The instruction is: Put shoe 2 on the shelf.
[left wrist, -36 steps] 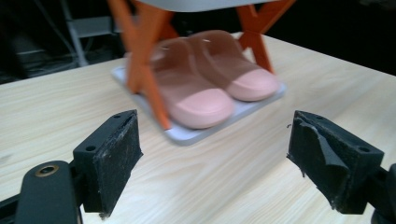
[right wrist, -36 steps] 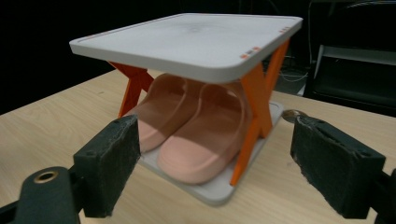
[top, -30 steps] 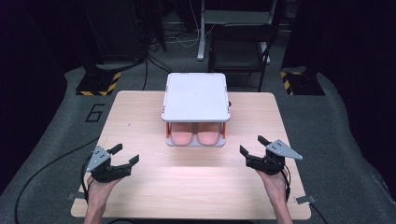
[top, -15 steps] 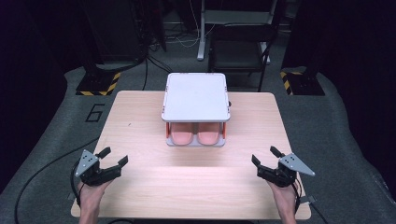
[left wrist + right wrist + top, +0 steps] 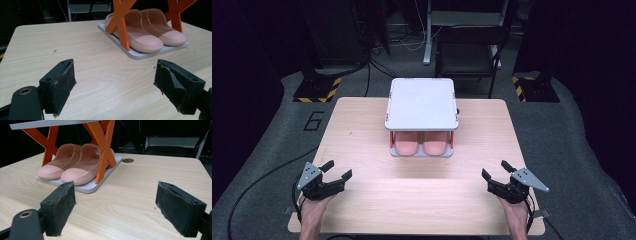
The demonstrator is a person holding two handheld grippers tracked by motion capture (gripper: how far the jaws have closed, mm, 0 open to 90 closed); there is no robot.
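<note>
Both tongs are black, each topped with a grey three-cornered plate pierced by small holes. The left tongs (image 5: 334, 175) and the right tongs (image 5: 496, 170) each trail a thin black cable past the wrist. Seen close, every jaw is a blocky black bracket with small screw holes, faced by a dark, frayed, fuzzy pad (image 5: 63, 86); a brass-ringed hole sits at the lower left. The forearms are bare, unsleeved.

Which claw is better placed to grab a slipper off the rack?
Near even; slight edge right. The right claw and left claw are open and empty, but the slippers lie toe-first, less blocked by orange braces, in the right gripper view.
</note>
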